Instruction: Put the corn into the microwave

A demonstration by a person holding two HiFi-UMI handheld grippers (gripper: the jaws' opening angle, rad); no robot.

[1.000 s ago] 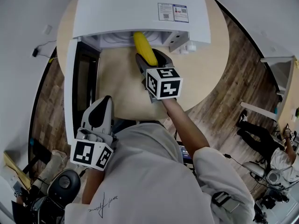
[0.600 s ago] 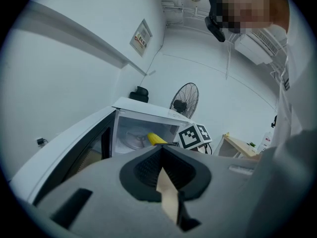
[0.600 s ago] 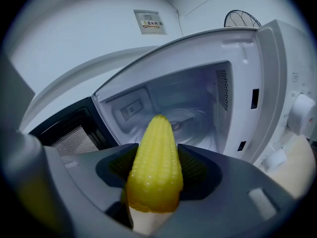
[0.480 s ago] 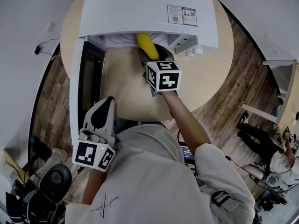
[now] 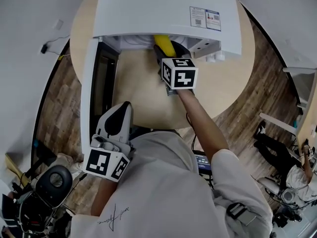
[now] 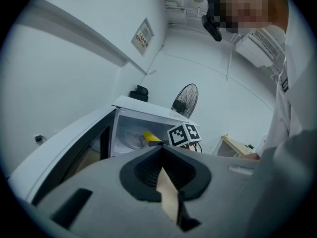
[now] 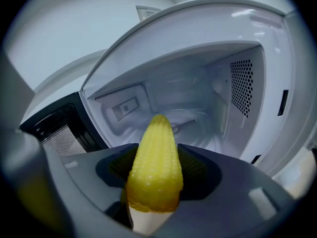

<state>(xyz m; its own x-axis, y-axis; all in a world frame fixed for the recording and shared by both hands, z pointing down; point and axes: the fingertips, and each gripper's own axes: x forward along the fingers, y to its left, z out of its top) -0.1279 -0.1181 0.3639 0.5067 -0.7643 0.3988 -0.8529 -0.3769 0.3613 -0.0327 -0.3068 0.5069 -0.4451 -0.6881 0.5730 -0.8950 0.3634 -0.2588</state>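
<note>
Ana: Since a second ago the right gripper (image 5: 165, 57) has pushed the corn (image 5: 163, 44) further under the top edge of the microwave (image 5: 163, 9), so less of the yellow cob shows from the head view. What about the other hand?

Ben: The left gripper (image 5: 120, 117) has kept its place, low by the person's chest, just beside the open door (image 5: 91, 83). That door swings out to the left over the round wooden table (image 5: 138, 88). The right arm stretches across the table, its marker cube (image 5: 179, 73) facing up.

Ana: And the left gripper view?

Ben: Its jaws are pressed together with nothing between them. Past them I see the microwave (image 6: 148, 114) with the door (image 6: 74, 150) open. The corn (image 6: 151, 136) is a yellow bit at the mouth, with the right gripper's marker cube (image 6: 184, 134) just beside it. A fan (image 6: 185, 99) stands in the background by the wall.

Ana: Right gripper view?

Ben: The right gripper (image 7: 157, 152) pinches the corn (image 7: 154, 180) near its thick end, one jaw on each side, with the pointed tip aimed into the white cavity (image 7: 198, 98). A round glass plate (image 7: 190, 117) lies on the cavity floor, and there is a patch of vent holes (image 7: 241, 86) on the right wall. The door (image 7: 52, 128) stands open at the left, showing its dark mesh window.

Ana: So the corn isn't set down?

Ben: No, it is clamped in the right gripper at the opening. How far the tip reaches inside, I cannot tell.
</note>
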